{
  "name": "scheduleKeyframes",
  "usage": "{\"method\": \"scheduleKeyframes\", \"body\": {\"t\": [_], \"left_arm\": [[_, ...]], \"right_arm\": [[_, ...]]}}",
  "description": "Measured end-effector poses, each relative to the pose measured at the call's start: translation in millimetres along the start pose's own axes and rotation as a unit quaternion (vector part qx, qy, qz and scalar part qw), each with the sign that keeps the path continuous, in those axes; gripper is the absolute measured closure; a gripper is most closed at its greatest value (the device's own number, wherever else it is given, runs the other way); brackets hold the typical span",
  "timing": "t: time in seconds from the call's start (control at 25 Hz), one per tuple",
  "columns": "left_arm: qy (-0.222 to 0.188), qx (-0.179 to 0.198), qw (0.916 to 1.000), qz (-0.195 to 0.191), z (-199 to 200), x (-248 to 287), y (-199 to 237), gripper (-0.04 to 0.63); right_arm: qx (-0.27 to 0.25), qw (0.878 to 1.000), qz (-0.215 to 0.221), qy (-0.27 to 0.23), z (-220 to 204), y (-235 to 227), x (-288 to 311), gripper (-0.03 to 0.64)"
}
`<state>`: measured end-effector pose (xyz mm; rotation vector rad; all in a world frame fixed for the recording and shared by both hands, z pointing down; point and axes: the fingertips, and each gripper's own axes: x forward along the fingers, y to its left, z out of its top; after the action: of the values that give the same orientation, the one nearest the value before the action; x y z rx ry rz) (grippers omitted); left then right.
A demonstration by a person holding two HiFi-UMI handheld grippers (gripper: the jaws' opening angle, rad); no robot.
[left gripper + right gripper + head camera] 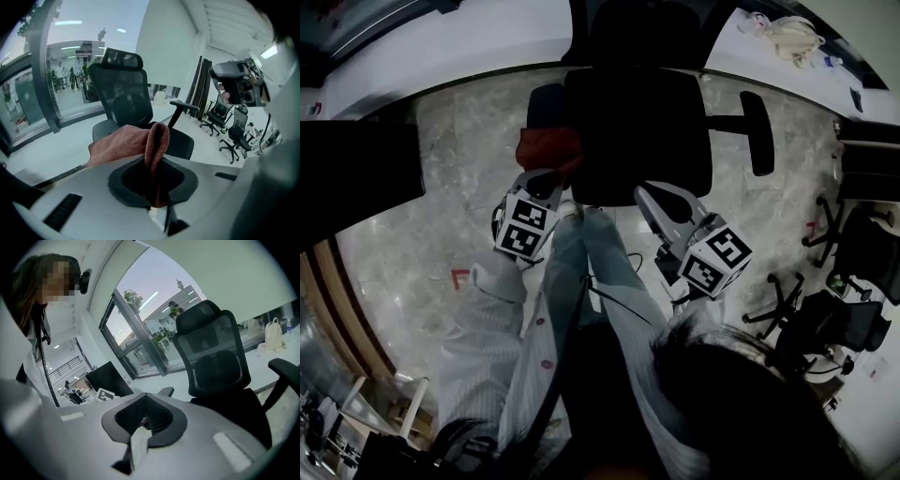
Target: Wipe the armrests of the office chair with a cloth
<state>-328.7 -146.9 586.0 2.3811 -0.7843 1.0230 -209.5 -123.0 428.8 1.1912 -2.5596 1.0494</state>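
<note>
Rust-red terry cloth sits pinched in the left hand-held gripper, bunched just beside the black mesh office chair, at its padded armrest, likely ready for wiping. The right hand-held gripper is closed and empty near the chair's seat front.

Pale marble floor is showing a red corner mark at the left. A white desk is running along the top right, and a beige bag is lying on it. Spare chairs are standing well apart at the right edge. A glass wall is letting in daylight. A black screen is standing near it.
</note>
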Motion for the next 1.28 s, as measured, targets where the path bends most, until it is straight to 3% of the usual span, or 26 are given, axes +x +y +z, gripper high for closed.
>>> {"method": "scheduleKeyframes", "body": {"t": [0.2, 0.52, 0.68, 0.84, 1.0, 1.28], "left_arm": [[0.019, 0.015, 0.9994, 0.023, 24, 26, 42, 0.561], [0.029, -0.025, 0.9955, 0.087, 70, 70, 135, 0.561], [0.053, -0.005, 0.9926, 0.109, 86, 82, 152, 0.561], [0.088, 0.024, 0.9921, 0.086, 80, 74, 129, 0.562], [0.105, 0.018, 0.9933, 0.046, 49, 47, 83, 0.562], [0.107, 0.0, 0.9942, 0.008, -8, -4, 1, 0.563]], "right_arm": [[0.011, 1.0, -0.007, 0.008, -3, -11, 7, 0.615], [0.028, 0.999, -0.023, 0.022, -9, -32, 9, 0.615], [0.037, 0.999, -0.029, 0.02, -11, -42, 2, 0.615], [0.042, 0.999, -0.025, 0.013, -10, -43, -2, 0.615], [0.036, 0.999, -0.011, 0.007, -4, -34, -2, 0.615], [0.022, 0.999, 0.023, 0.009, 3, -13, 3, 0.615]]}}
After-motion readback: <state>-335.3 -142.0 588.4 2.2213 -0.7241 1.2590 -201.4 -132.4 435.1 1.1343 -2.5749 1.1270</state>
